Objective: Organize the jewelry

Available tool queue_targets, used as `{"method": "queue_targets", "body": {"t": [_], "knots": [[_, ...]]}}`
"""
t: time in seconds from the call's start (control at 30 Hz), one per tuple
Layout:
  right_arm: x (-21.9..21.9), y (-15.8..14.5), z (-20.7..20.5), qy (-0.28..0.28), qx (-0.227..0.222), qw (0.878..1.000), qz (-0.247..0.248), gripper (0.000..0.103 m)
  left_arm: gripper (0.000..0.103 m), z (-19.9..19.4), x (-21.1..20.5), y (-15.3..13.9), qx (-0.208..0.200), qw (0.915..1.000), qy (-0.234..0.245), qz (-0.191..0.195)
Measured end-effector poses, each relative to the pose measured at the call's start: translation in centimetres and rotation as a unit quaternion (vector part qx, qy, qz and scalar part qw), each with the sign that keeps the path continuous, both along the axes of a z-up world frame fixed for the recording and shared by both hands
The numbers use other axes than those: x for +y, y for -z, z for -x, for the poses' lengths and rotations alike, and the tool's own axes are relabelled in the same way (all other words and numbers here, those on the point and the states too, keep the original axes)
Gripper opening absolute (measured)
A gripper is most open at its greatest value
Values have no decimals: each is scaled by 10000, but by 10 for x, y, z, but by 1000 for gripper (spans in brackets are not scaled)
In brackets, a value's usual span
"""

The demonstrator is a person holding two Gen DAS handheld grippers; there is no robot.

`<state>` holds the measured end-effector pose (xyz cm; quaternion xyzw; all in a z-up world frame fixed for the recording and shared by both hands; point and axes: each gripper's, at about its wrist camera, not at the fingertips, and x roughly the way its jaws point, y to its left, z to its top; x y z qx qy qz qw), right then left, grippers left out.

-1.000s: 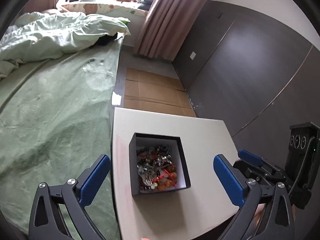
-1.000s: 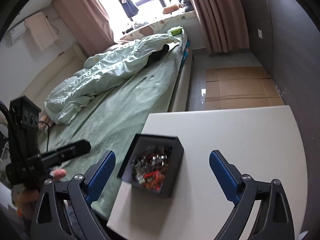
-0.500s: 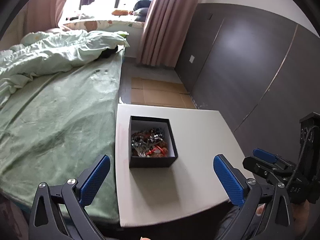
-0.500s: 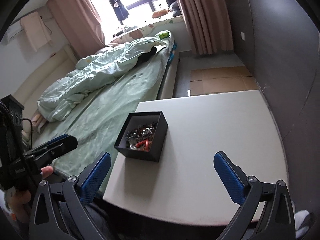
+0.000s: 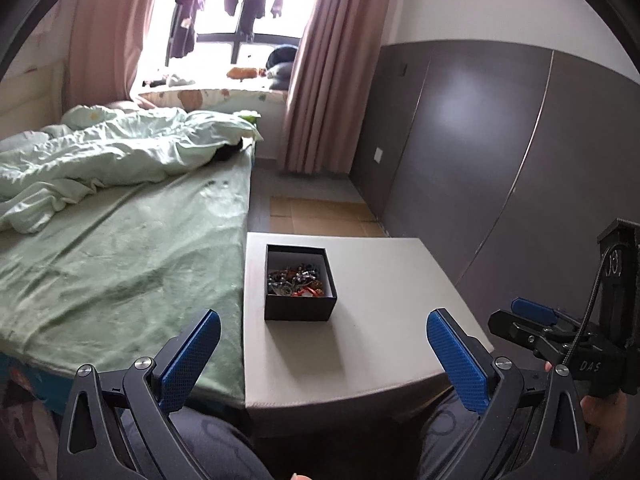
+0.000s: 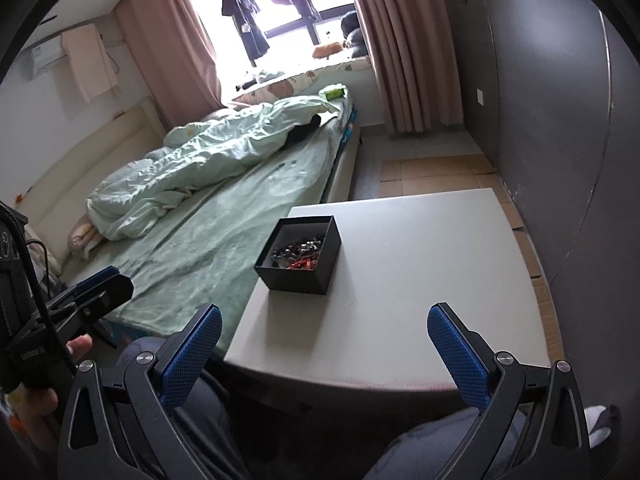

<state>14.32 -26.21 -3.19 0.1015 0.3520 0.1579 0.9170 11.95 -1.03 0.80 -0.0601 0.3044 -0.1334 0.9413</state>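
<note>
Left wrist view: left gripper (image 5: 322, 354) at 6 o'clock, jaws wide apart, nothing between them.
Right wrist view: right gripper (image 6: 326, 342) at 6 o'clock, jaws just opened to full spread, nothing between them.
Box (image 5: 300, 285): open black box on the counter (image 5: 380, 340), near its edge toward the bed (image 5: 120, 256), at 12 o'clock from both grippers, well apart from them.
Jewelry (image 5: 298, 281): tangled heap inside the box, red strands among beads.
Placement: likely 1 container gathers every piece; sorting looks finished or not begun.
Writing: "DAS" on the right gripper's body, seen at 3 o'clock in the left view; nothing else legible.
</note>
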Motion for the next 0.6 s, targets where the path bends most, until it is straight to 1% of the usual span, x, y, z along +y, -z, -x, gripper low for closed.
{"method": "queue_targets", "body": {"t": [0.2,0.37,0.5,0.6], "knots": [[3,-13,35,-37,-283,9996,26,103,103,38,7,-13,-301,9995,-130,5],[5,-21,62,-20,-500,9987,73,103,103,63,10,-18,-442,9987,-238,-26],[5,-22,82,-12,-657,9978,58,103,103,89,13,-21,-725,9965,-400,-83],[10,-21,93,15,-723,9972,180,103,103,97,12,-23,-786,9962,-376,-93]]}}
